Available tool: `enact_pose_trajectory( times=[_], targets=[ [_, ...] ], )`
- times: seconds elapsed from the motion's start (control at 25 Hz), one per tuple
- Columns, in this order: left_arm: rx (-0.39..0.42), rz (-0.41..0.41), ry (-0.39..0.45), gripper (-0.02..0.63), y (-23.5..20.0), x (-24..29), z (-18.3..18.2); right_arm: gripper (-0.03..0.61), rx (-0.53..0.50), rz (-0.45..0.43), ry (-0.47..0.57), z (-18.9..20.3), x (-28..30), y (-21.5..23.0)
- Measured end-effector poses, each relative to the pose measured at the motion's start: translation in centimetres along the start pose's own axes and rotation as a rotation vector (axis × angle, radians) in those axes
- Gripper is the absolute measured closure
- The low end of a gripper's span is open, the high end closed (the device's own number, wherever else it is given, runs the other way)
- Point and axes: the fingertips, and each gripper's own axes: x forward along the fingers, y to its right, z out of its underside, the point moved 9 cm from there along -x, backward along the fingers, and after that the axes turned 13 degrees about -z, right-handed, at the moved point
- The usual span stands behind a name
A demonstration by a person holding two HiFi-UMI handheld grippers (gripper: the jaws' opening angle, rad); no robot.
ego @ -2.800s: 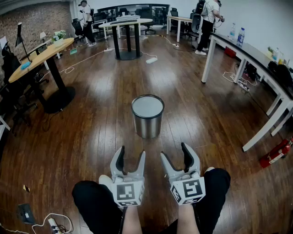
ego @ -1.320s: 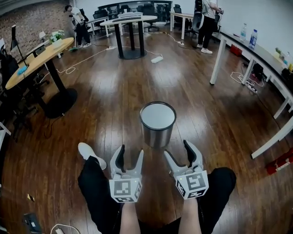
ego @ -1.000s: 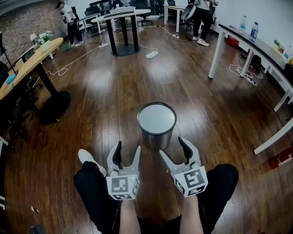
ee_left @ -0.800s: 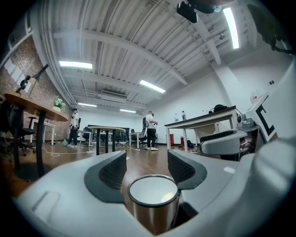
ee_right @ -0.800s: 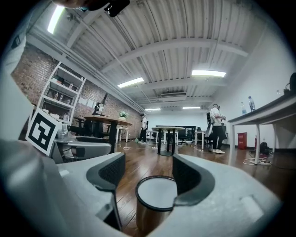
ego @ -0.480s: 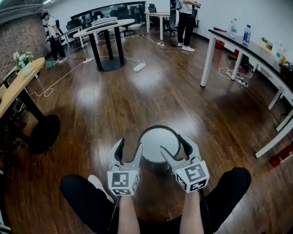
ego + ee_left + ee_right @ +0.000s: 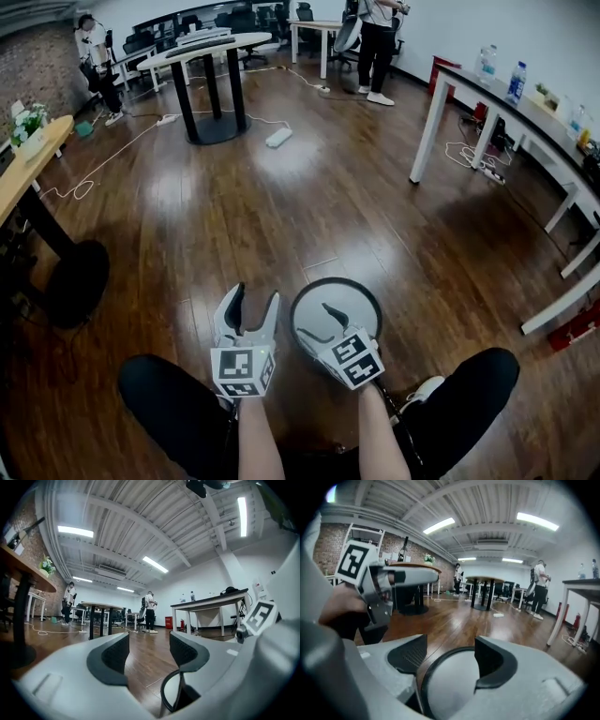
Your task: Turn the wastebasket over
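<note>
A: What takes up most of the room?
B: The dark wooden floor (image 7: 281,206). A round table (image 7: 202,42) stands far back, a long white table (image 7: 506,94) runs down the right side, and a wooden table (image 7: 23,173) sits at the left edge. One person (image 7: 375,37) stands far off at the back, another person (image 7: 94,56) at the back left

A: And close by?
B: The wearer's black trousers (image 7: 178,408) spread to either side at the bottom. Between them, a little right of middle, the wastebasket (image 7: 361,302) stands on the floor, its round top pale grey inside a dark rim

A: Where are the claws?
B: The right gripper (image 7: 317,321) hangs over the basket's top, tilted down, jaws wide apart and clamped on nothing. In the right gripper view the near rim curves below and between the two pads, and neither presses on it. The left gripper (image 7: 253,295) is just beside the basket on its left, held level, jaws well apart and empty, with only floor between them. Its own view catches the basket's rim low under its right jaw

A: Anything smaller?
B: Bottles (image 7: 516,82) on the white table, and a white power strip (image 7: 278,138) on the floor near the round table
</note>
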Motion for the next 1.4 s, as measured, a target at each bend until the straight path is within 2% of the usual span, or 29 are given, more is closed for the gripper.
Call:
enact_pose_trajectory(
  times=[0.16, 0.32, 0.44, 0.48, 0.52, 0.56, 0.64, 0.76, 0.96, 1.2, 1.4],
  targets=[
    [-0.012, -0.023, -0.017, 0.319, -1.7, 0.7, 0.9, 0.273, 0.080, -0.086, -0.125, 2.4, 4.9, -1.7],
    [-0.047, -0.040, -0.052, 0.319, -1.9, 1.6, 2.5, 0.293, 0.056, -0.106, -0.227, 4.2, 8.1, -2.5],
    [-0.060, -0.049, -0.073, 0.319, -2.0, 1.8, 3.5, 0.334, 0.046, -0.044, -0.308, 5.6, 9.3, -2.9],
    [-0.062, -0.051, -0.077, 0.321, -2.0, 1.8, 3.7, 0.356, 0.009, -0.010, -0.328, 6.0, 9.5, -3.0],
    [-0.062, -0.055, -0.081, 0.322, -2.1, 1.8, 3.9, 0.410, -0.036, 0.020, -0.344, 6.1, 9.7, -3.1],
    [-0.061, -0.058, -0.086, 0.322, -2.2, 1.8, 4.0, 0.414, -0.074, 0.039, -0.353, 6.1, 9.9, -3.1],
    [-0.059, -0.062, -0.099, 0.322, -2.4, 1.9, 4.3, 0.431, -0.109, 0.053, -0.363, 5.8, 10.1, -3.3],
    [-0.065, -0.086, -0.114, 0.322, -3.1, 1.7, 4.8, 0.466, -0.072, 0.028, -0.363, 5.6, 9.8, -3.0],
    [-0.077, -0.129, -0.124, 0.326, -4.4, 1.8, 5.4, 0.497, 0.017, -0.003, -0.255, 3.7, 7.0, 0.1],
    [-0.078, -0.114, -0.145, 0.327, -3.7, 2.1, 6.0, 0.505, 0.231, 0.000, 0.040, 1.9, 2.5, 3.7],
    [-0.078, -0.086, -0.188, 0.328, -3.0, 2.2, 7.2, 0.521, 0.519, -0.011, 0.303, 5.8, 0.0, 6.9]
  ],
)
